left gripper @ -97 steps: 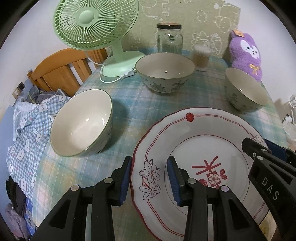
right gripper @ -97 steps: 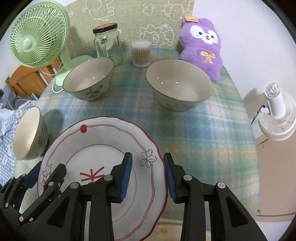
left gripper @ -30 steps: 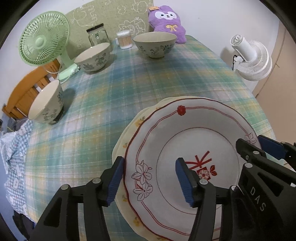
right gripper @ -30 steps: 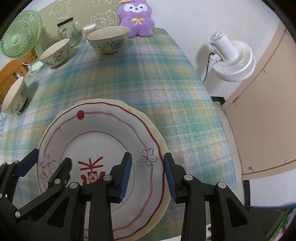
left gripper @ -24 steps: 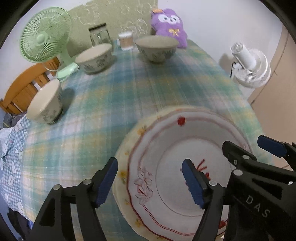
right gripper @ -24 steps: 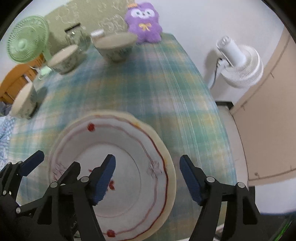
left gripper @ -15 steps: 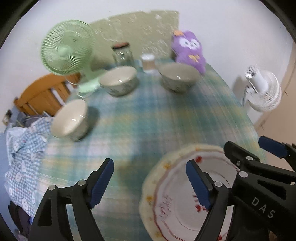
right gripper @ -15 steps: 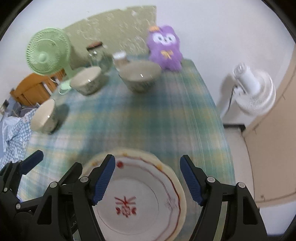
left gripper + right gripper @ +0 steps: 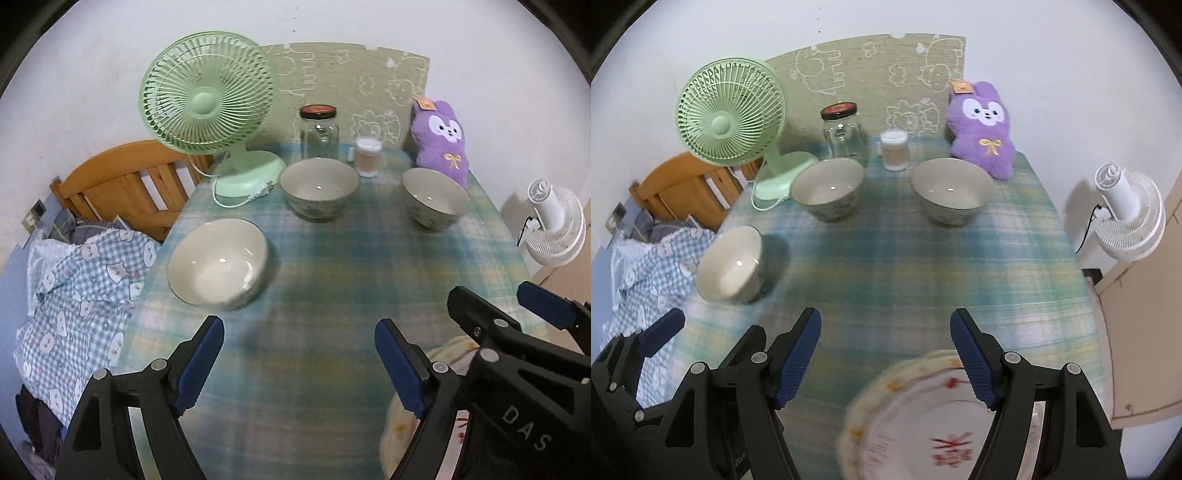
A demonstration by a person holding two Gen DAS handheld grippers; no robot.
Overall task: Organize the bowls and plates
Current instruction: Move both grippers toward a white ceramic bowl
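The red-patterned plate (image 9: 923, 435) lies stacked on a cream yellow-flowered plate (image 9: 864, 406) at the table's near right edge; in the left wrist view only its edge (image 9: 454, 347) shows. Three cream bowls stand on the plaid cloth: one at the left (image 9: 218, 262) (image 9: 731, 264), one at the back middle (image 9: 318, 188) (image 9: 827, 190), one at the back right (image 9: 434, 199) (image 9: 951, 192). My left gripper (image 9: 299, 365) is open and empty above the cloth. My right gripper (image 9: 886, 362) is open and empty just above the plates' far rim.
A green fan (image 9: 207, 92), a glass jar (image 9: 319, 131), a small cotton-swab container (image 9: 367, 157) and a purple plush (image 9: 441, 142) stand along the back. A wooden chair (image 9: 122, 188) and checked fabric (image 9: 74, 295) are left; a white fan (image 9: 554, 229) is off the right edge.
Both grippers let go of the red-patterned plate on the cream plate, opened wide, and lifted back; the view now takes in the bowls at the far side.
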